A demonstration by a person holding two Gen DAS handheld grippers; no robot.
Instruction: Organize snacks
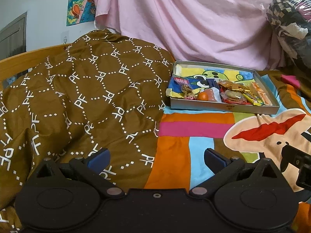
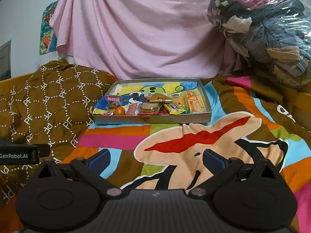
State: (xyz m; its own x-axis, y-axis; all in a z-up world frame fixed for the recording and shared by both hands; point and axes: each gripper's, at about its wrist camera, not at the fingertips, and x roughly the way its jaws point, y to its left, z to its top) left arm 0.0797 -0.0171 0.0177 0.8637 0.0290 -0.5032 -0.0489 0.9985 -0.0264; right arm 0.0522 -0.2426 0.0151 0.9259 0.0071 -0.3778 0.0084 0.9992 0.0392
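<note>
Bed with colourful cartoon bedspread [image 2: 194, 136], brown patterned quilt [image 1: 77, 97] heaped at left, shallow snack tray [image 2: 151, 119] resting on bedspread

A shallow grey tray [image 2: 151, 118] lies flat on the bed. Wrapped snacks [image 2: 167, 106] are crowded along its near wall, with a small orange [image 2: 120, 111] among them. The far half shows only the cartoon lining.

brown lettered quilt [image 1: 77, 97], pink sheet [image 2: 136, 29]

1. A brown quilt [image 1: 81, 97] printed with white "PF" letters filled the left of the frame.
2. A pink sheet [image 2: 140, 29] hung across the top.
3. A clear bag [image 2: 262, 29], seemingly holding clothes, sat upper right.
4. A cartoon poster [image 1: 79, 2] hung upper left.
</note>
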